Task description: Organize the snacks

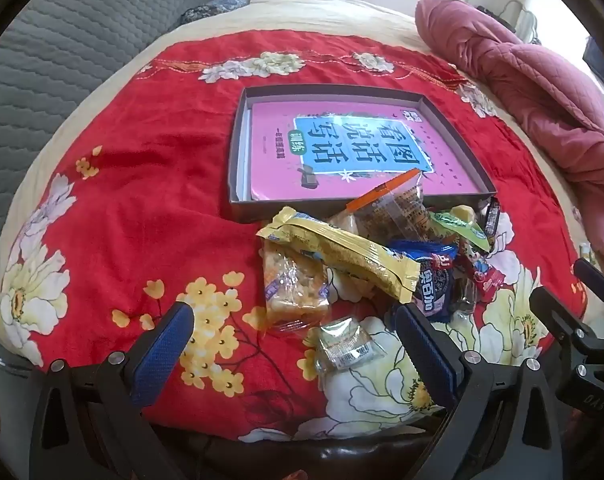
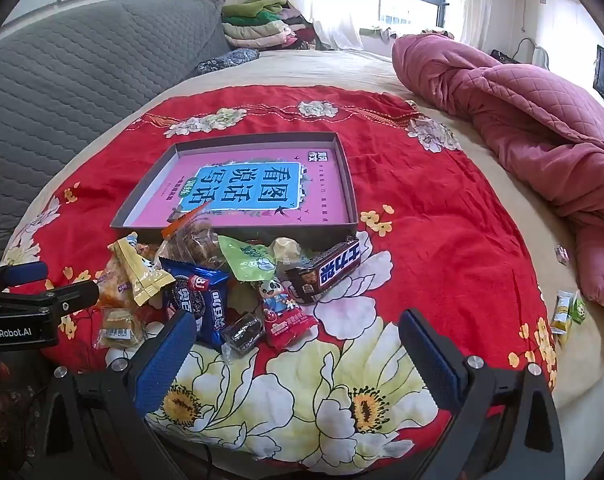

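Both tongs are standing wide with nothing between their blue pads. The left tongs (image 1: 294, 344) are hovering over the near edge of the bed, above a small clear-wrapped snack with a barcode (image 1: 343, 348) that is lying between the pads without touching them. The right tongs (image 2: 298, 354) are hanging over a big yellow flower printed on the red floral blanket (image 2: 441, 248), just short of the snack pile. In the right view, the side of the left tongs is showing the white writing "GenRobot.AI".

The snack pile (image 2: 230, 280) is lying on the blanket, bunched against the near wall of a shallow grey box (image 2: 351, 184). In it, a blue Oreo pack (image 2: 198, 300) is lying beside a long yellow wrapper (image 1: 341, 256), a clear pack of puffed rice cake (image 1: 294, 284), a green pouch (image 2: 248, 262), a red packet with a cartoon child (image 2: 284, 312) and a dark chocolate bar with white Chinese characters (image 2: 325, 270). A clear bag with an orange top (image 1: 397, 204) is leaning on the box's near wall.

Inside the box a pink workbook (image 1: 341, 144) is lying flat, its blue title panel reading, upside down, "看图说话写话".

Near the bed's right edge, beside a rumpled pink quilt (image 2: 541, 120), a few small sweets (image 2: 563, 310) are lying apart from the pile.
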Demonstrator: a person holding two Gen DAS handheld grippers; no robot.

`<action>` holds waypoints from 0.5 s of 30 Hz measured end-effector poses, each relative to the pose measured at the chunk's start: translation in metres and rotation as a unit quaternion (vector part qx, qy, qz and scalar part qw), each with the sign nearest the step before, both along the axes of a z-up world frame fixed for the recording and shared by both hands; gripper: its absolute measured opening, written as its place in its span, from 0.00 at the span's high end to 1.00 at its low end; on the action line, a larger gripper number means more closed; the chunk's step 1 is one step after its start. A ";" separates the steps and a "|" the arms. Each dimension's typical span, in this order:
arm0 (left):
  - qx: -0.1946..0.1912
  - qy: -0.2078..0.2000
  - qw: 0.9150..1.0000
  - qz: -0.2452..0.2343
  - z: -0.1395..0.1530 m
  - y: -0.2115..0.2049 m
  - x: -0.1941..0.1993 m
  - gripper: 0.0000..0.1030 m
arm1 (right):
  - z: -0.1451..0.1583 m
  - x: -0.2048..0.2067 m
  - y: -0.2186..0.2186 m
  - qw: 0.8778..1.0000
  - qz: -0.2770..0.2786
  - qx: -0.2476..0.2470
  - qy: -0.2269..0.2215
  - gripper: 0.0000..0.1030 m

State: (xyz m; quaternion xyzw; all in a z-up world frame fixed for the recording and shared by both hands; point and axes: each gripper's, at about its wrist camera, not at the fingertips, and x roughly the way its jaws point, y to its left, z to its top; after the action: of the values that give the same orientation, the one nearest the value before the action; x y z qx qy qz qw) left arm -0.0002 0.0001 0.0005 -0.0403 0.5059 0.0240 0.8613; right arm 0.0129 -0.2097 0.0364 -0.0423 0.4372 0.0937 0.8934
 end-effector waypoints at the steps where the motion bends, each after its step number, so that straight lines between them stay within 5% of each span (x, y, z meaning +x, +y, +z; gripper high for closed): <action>1: -0.001 -0.001 1.000 0.000 0.000 0.000 0.000 0.02 | 0.000 0.000 0.000 1.000 0.000 0.000 0.000 0.01; 15: -0.013 0.004 1.000 0.001 -0.002 0.003 0.001 0.02 | 0.002 0.000 -0.001 1.000 0.002 0.002 -0.002 0.01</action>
State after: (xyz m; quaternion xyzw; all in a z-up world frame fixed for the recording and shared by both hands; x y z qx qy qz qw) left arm 0.0010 0.0029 -0.0015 -0.0521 0.5093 0.0185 0.8588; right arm 0.0127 -0.2110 0.0386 -0.0419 0.4356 0.0964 0.8940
